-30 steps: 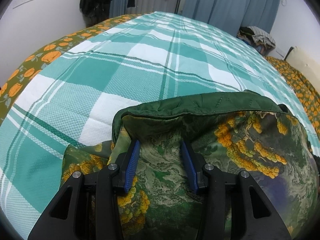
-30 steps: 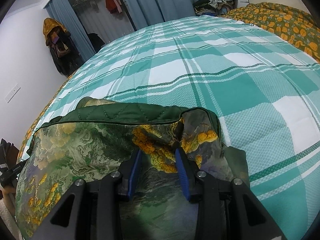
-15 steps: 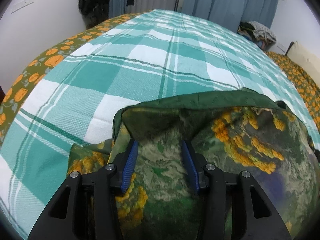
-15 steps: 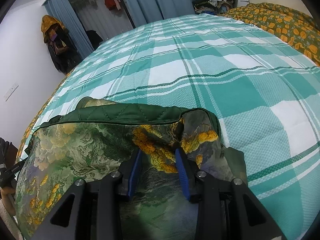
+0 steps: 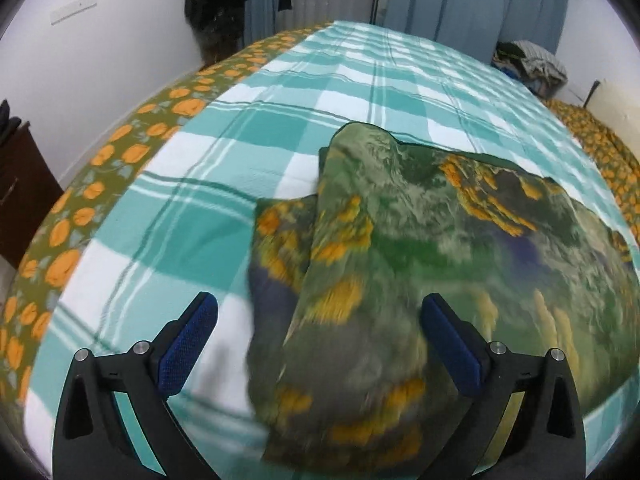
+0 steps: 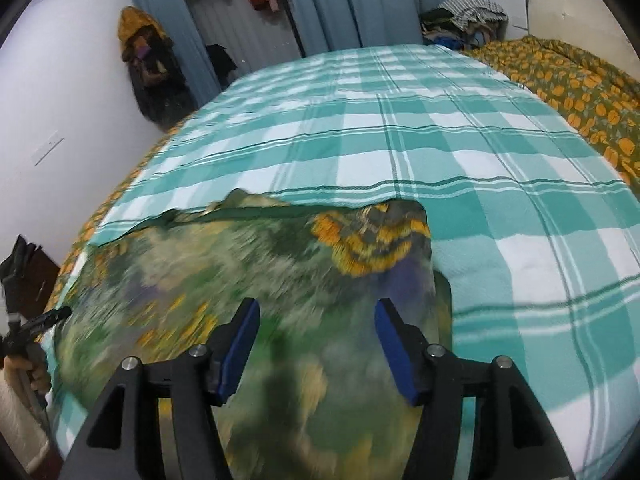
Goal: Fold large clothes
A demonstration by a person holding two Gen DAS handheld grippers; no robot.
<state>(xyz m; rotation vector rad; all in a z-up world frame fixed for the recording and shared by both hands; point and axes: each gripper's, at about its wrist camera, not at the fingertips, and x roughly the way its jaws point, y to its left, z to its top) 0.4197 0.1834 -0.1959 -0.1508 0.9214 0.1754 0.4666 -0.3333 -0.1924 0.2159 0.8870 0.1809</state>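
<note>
A large green quilted garment with orange and yellow print lies folded on the teal and white checked bedspread. My left gripper is open and empty above the garment's left end, its blue pads wide apart. In the right wrist view the same garment lies below my right gripper, which is open and empty over the garment's right end. Both views are blurred by motion. The dark green lining edge shows along the garment's far side.
An orange-flowered sheet borders the bed on the left and also shows at the right. Blue curtains, hanging clothes and a pile of laundry stand beyond the bed. A dark cabinet is at the left.
Both grippers have let go of the garment, opened wide and pulled back and up. The garment has dropped flat onto the bedspread.
</note>
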